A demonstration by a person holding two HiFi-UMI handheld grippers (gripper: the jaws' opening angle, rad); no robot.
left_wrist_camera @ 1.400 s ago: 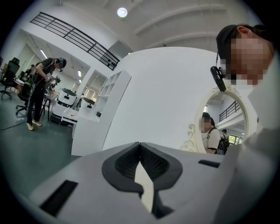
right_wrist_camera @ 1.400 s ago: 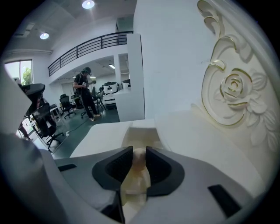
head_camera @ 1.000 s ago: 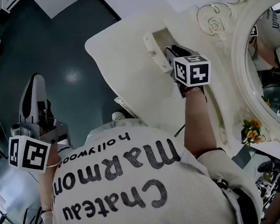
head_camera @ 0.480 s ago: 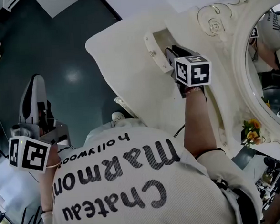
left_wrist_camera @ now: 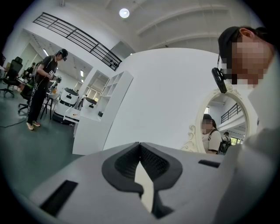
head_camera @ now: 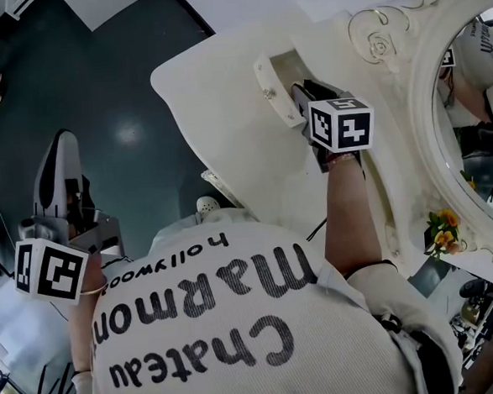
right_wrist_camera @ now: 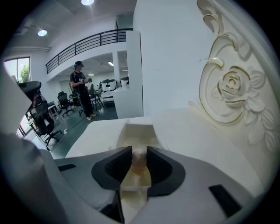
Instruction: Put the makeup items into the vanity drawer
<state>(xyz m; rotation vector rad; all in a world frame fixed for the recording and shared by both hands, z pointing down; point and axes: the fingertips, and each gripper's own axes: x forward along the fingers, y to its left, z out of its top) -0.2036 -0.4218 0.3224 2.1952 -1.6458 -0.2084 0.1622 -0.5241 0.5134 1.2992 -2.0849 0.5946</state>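
The cream vanity (head_camera: 226,143) has a small drawer (head_camera: 274,79) pulled open at its back left. My right gripper (head_camera: 300,93) reaches down into that drawer, its marker cube (head_camera: 341,124) above the wrist. In the right gripper view, the jaws of this gripper (right_wrist_camera: 139,158) stand apart over the drawer's inside (right_wrist_camera: 136,131) and have just been opening a little. A small pale pinkish item (right_wrist_camera: 139,161) lies between the tips; I cannot tell whether the pads touch it. My left gripper (left_wrist_camera: 140,146) is shut and empty, held low at the person's left side, its cube (head_camera: 51,269) in sight.
An oval mirror (head_camera: 477,125) in a carved frame with a rose (right_wrist_camera: 232,85) rises at the vanity's right. Yellow flowers (head_camera: 442,225) stand below it. A white and black machine (head_camera: 61,192) stands on the dark floor at left. A person (right_wrist_camera: 82,89) stands far off.
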